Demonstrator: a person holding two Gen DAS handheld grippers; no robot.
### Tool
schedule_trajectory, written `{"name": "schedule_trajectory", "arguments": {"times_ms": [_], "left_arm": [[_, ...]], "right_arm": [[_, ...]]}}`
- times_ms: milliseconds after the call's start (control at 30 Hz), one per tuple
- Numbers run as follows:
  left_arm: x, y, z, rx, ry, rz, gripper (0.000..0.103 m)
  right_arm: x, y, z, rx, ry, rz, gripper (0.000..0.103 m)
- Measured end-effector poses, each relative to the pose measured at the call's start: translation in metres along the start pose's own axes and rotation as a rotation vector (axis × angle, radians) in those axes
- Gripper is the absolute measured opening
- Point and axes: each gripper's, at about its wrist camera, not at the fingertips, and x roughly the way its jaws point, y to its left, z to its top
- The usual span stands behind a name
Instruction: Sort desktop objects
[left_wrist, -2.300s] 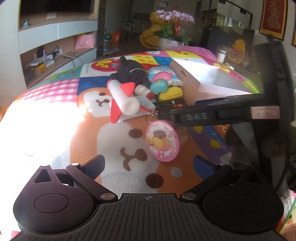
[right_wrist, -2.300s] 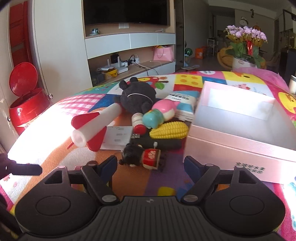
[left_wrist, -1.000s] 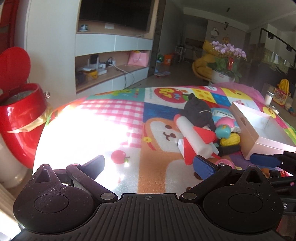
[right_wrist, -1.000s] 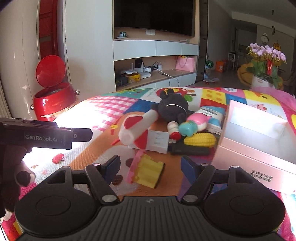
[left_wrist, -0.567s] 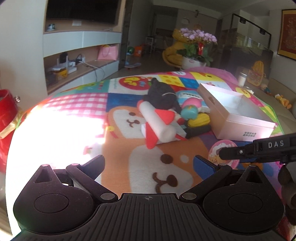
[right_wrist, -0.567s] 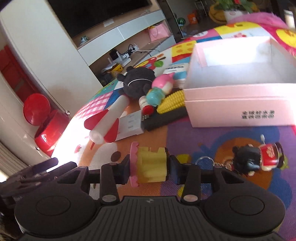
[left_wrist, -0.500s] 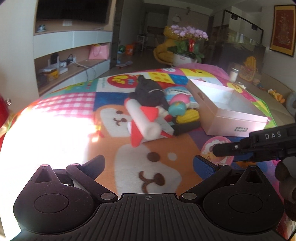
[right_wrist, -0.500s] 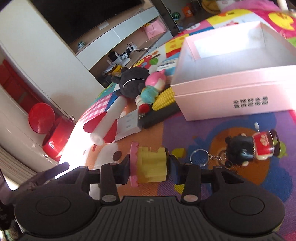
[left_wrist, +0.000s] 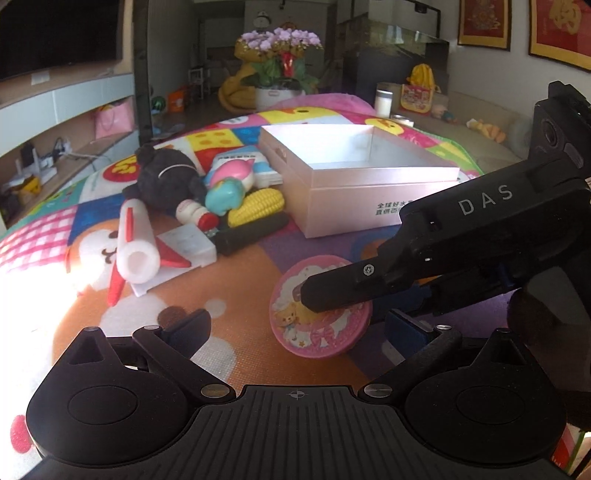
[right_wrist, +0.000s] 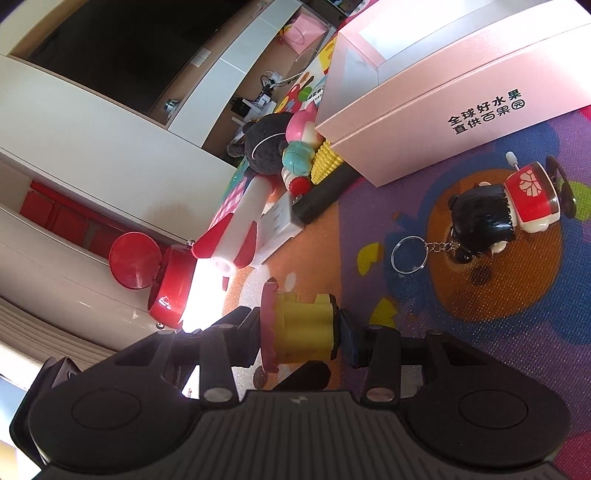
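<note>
**Toy held in right claw, box not yet reached**

Right claw (right_wrist: 301, 328) is clamped on a pink-and-yellow toy (right_wrist: 295, 330), fingers pressing its two ends, the toy clear of the mat (right_wrist: 480, 295). In the left wrist view the same toy shows its round pink face (left_wrist: 319, 306), with the right claw's arm crossing in front of it.

Left claw (left_wrist: 297, 326) stands apart and holds nothing; it hangs low over the mat, just beside the held toy.

Pink box (left_wrist: 354, 184) sits open on the surface beyond, and what shows of its inside is bare. Its near wall lies ahead and to the right of the right claw. A keychain figure (right_wrist: 498, 214) lies on the mat between claw and box. To the box's left a cluster remains unsorted: corn (left_wrist: 256, 206), black plush (left_wrist: 166, 179), rocket (left_wrist: 135, 243), pink-and-teal toy (left_wrist: 229, 184), black bar (left_wrist: 251, 232) and white card (left_wrist: 184, 243), several touching or overlapping.

Step in hand, by judgement: carrying the gripped toy to the box. The task appears to be at an early stage.

Next move calls for raising the toy above the box's near wall, passing over the keychain figure, centring over the opening, then parting the fingers. The tilted wrist should level first, or the toy may catch the wall.
</note>
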Motion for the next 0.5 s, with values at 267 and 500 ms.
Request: {"name": "schedule_trajectory", "arguments": {"times_ms": [267,500], "left_arm": [[0.008,-0.015,0.003,0.033,-0.002,-0.029,0.081],[0.013,-0.016,0.005,0.052,-0.007,0.040,0.087]], "right_arm": [[-0.027,0.013,-0.004,-0.137,-0.112,-0.117,0.055],[-0.065,0.028,-0.016,-0.378,-0.334,-0.397,0.085]]}}
